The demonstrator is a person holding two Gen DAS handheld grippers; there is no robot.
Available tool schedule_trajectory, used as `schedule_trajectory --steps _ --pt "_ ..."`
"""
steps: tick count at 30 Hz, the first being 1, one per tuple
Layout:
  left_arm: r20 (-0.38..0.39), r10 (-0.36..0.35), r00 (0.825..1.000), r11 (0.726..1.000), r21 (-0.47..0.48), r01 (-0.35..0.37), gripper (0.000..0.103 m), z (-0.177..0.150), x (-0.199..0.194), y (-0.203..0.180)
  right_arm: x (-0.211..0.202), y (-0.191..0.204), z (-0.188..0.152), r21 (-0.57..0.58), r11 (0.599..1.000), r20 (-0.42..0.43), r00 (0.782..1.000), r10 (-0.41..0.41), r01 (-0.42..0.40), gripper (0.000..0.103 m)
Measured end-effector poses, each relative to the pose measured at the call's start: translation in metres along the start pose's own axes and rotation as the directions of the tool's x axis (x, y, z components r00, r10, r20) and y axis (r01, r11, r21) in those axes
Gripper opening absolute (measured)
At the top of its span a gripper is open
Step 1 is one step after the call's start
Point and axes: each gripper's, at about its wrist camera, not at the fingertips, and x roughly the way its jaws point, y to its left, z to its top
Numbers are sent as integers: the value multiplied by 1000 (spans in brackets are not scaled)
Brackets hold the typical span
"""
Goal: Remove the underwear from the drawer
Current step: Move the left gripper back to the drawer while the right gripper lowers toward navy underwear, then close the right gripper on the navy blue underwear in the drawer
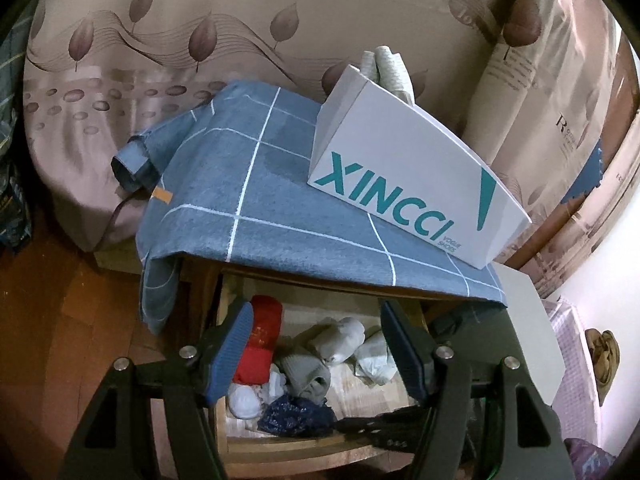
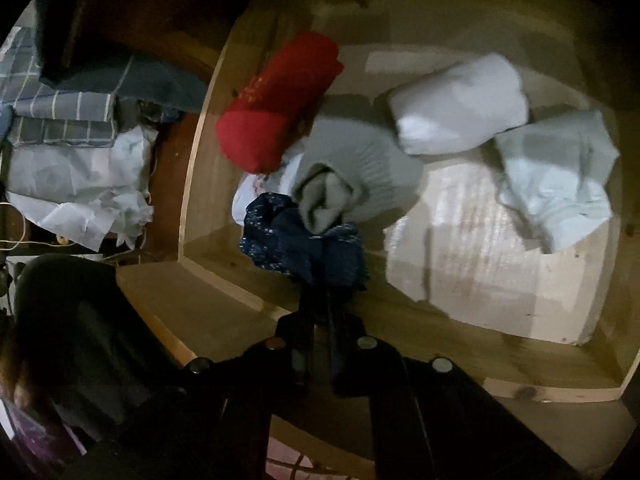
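Note:
An open wooden drawer (image 2: 224, 276) holds rolled clothes: a red roll (image 2: 276, 104), a grey roll (image 2: 352, 184), white rolls (image 2: 460, 104) and dark blue patterned underwear (image 2: 304, 244). My right gripper (image 2: 320, 292) is shut on the dark blue underwear at the drawer's front edge; it also shows in the left wrist view (image 1: 296, 414), with the right gripper (image 1: 372, 426) beside it. My left gripper (image 1: 316, 344) is open and empty, held above the drawer (image 1: 280, 444).
A blue checked cloth (image 1: 280, 208) covers the cabinet top, with a white XINCCI shoe box (image 1: 400, 176) on it. A bed with a brown leaf-print cover (image 1: 160, 60) stands behind. Folded cloths and paper (image 2: 80, 172) lie left of the drawer.

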Motion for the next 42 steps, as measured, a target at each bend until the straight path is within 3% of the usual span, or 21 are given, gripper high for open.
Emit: schedule_trajectory --steps 1,3,4,5,6,7,8,12,18,20,21,23,24,26,27,30,38,42 --pt "2 -2 1000 1000 -6 2 68 0 0 1 -2 -4 -1 7 1000 2 1000 -1 1 7" --pt "4 -17 1000 999 -30 17 68 1 -1 3 -8 -11 -2 59 993 4 995 104 -104 12" --pt "2 -22 1000 999 -42 22 68 1 0 5 -12 -10 -2 68 990 24 992 121 -123 21" --pt "0 -22 1000 999 -48 22 68 1 1 5 -18 -8 0 68 988 45 990 137 -140 34" --pt "-2 -20 1000 999 -45 20 68 1 1 5 -20 -6 3 74 987 57 989 137 -141 71" --pt "-3 -16 1000 999 -38 15 68 1 1 4 -22 -6 6 91 987 72 989 129 -135 100" --pt "-2 -11 1000 999 -30 11 68 0 0 3 -20 -2 8 108 986 77 990 117 -124 102" --pt "3 -18 1000 999 -26 18 68 0 -1 2 4 12 18 166 981 15 995 95 -96 101" --pt "-11 -33 999 999 -43 32 68 1 4 2 30 33 24 139 990 -46 999 13 -7 101" --pt "-11 -34 999 999 -40 34 68 1 4 1 38 34 26 150 989 -54 998 29 -20 99" --pt "-12 -34 999 999 -39 33 68 1 4 1 42 35 27 152 988 -59 998 32 -23 93" --pt "-15 -32 999 999 -38 32 68 0 5 2 49 35 25 141 990 -80 997 5 6 60" --pt "-16 -30 999 999 -39 30 68 0 4 2 50 34 24 129 991 -86 996 -19 31 28" --pt "-12 -29 1000 999 -43 29 68 1 4 4 45 30 21 118 992 -74 997 -26 34 23" --pt "-10 -32 999 998 -48 31 68 1 3 5 41 29 19 106 994 -70 997 -25 32 12" --pt "-12 -41 999 997 -74 40 68 1 3 8 24 25 12 68 997 -27 999 -29 30 10" --pt "-4 -52 999 991 -120 51 68 1 3 14 -24 -15 4 139 990 92 996 -2 -11 10" --pt "-25 -25 999 996 -85 23 68 0 5 10 -32 -17 6 128 992 106 994 -6 -8 10"
